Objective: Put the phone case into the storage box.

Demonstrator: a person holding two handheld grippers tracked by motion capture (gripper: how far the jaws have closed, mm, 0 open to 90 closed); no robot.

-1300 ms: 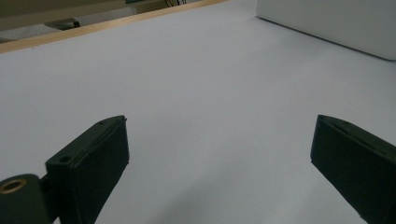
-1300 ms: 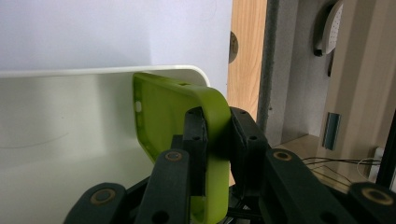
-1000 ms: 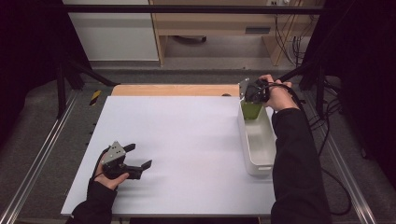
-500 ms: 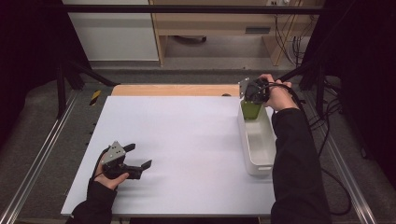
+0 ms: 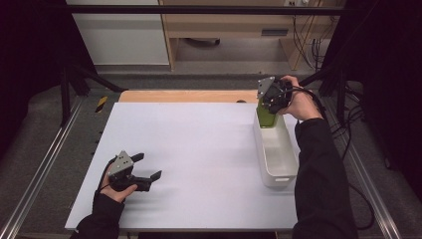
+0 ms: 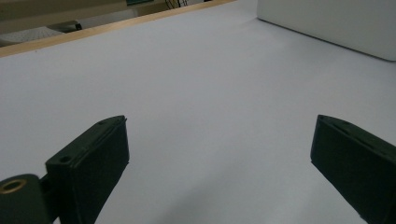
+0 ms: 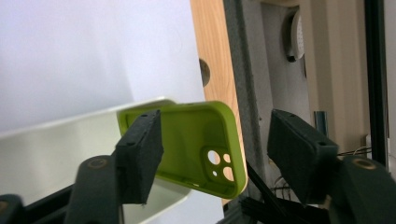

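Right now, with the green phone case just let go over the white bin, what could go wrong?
1. The green phone case leans on the white bin's far end; it may tip out over the rim.
2. The right gripper, whose fingers have just been opening, has one finger close to the case, so withdrawing could drag it.

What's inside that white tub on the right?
A lime-green phone case stands on edge at the far end of the white tub. The rest looks bare; the floor under the case is hidden.

Even overhead light on the flat white rectangular table sheet [image 5: 199, 149]; surroundings beyond it dark; soft shadows, close black jaws blurred.
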